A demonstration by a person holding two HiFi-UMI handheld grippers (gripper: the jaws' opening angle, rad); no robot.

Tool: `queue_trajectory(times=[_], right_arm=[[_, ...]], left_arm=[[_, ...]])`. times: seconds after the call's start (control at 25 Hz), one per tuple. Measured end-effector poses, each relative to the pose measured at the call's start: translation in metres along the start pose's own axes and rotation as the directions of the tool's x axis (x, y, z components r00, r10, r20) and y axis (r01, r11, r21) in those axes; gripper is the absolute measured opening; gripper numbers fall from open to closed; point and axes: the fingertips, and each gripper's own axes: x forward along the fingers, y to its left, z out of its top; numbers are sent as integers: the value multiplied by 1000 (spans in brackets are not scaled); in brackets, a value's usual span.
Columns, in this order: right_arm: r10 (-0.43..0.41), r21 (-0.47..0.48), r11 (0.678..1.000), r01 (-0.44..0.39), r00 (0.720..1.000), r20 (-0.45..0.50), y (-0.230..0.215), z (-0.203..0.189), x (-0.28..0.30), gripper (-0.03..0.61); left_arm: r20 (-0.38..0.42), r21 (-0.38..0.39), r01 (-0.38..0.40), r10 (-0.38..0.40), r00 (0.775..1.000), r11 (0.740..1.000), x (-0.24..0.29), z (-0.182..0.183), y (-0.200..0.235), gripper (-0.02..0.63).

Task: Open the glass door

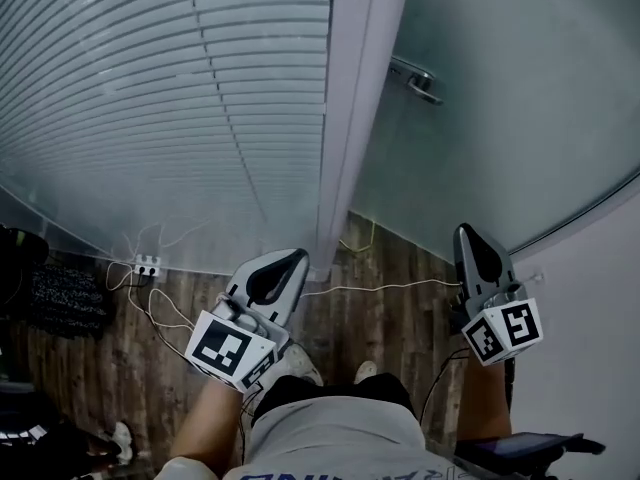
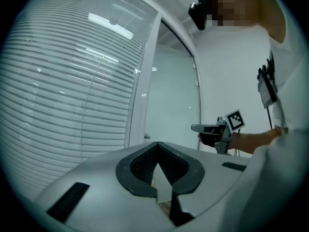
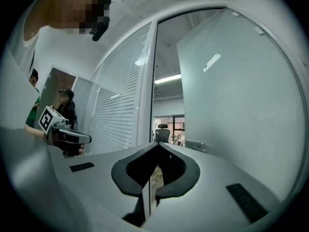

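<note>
The frosted glass door (image 1: 520, 98) fills the upper right of the head view, with its metal lever handle (image 1: 418, 80) near the white door post (image 1: 350, 118). In the right gripper view the door (image 3: 231, 95) stands ajar, and a gap beside its handle (image 3: 195, 145) shows an office beyond. My right gripper (image 1: 470, 233) is shut and holds nothing; it hangs below the handle, apart from it. My left gripper (image 1: 285, 260) is shut and empty and points at the foot of the post. Each gripper shows in the other's view: the right gripper (image 2: 205, 128) and the left gripper (image 3: 79, 138).
A glass wall with white blinds (image 1: 150, 98) runs left of the post. A power strip (image 1: 147, 266) and loose cables (image 1: 380, 288) lie on the wooden floor. An office chair (image 3: 162, 132) stands beyond the gap. Another person (image 3: 65, 105) stands at the far left.
</note>
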Motion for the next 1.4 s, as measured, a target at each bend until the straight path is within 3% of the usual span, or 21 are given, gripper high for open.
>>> queue_trajectory(times=[0.32, 0.88, 1.16, 1.4], right_arm=[[59, -1, 998, -59, 997, 49, 36, -2, -43, 2], [192, -11, 981, -191, 980, 45, 68, 9, -174, 2], [190, 1, 982, -190, 981, 49, 92, 11, -198, 2], [150, 5, 989, -150, 988, 39, 114, 6, -202, 2]], left_arm=[[24, -30, -49, 49, 999, 998, -41, -16, -30, 0], [42, -52, -138, 140, 989, 989, -119, -17, -154, 0], [39, -34, -149, 151, 988, 988, -154, -8, -169, 0], [58, -26, -136, 137, 989, 990, -173, -6, -156, 0]])
